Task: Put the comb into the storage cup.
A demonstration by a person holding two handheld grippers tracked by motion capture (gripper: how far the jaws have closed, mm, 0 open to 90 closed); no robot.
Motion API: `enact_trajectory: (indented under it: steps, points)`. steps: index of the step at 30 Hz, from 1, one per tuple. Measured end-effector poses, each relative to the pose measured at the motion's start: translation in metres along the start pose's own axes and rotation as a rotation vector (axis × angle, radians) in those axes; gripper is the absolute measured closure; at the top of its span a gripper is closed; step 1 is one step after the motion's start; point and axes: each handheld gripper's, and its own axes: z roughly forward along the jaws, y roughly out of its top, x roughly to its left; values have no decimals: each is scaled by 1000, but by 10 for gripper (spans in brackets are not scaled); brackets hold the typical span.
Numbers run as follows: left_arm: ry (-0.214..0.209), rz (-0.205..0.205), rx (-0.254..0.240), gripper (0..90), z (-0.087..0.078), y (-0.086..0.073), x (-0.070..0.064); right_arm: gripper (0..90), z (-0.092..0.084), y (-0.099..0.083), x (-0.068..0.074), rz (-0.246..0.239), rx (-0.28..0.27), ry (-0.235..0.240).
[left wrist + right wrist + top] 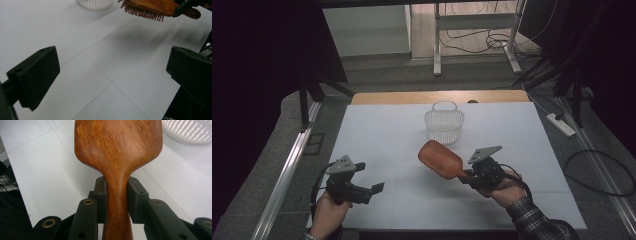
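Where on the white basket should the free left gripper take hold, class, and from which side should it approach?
Probably the arched handle on the white basket, approached from above. The basket stands upright on the table, the handle rising over its rim as a thin bar that open jaws could straddle. The left gripper is open; the right gripper holds the hairbrush.

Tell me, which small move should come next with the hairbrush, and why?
Probably carry the hairbrush forward toward the white basket. The right gripper clamps its handle, the brush is off the table with bristles down, and the basket stands just beyond it. The left gripper is open.
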Motion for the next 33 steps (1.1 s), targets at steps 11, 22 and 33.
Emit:
enact_trajectory:
  steps: [11, 22, 33]
  points:
    - [-31, -9, -11, 0, 21, 20, -1, 716, -7, 4, 1, 3, -60, 8]
    - [-86, -15, 3, 0, 46, 43, -8, 716, -11, 8, 4, 1, -98, 1]
    - [-145, -30, 19, 0, 66, 59, -7, 716, -14, 11, 6, 12, -142, -15]
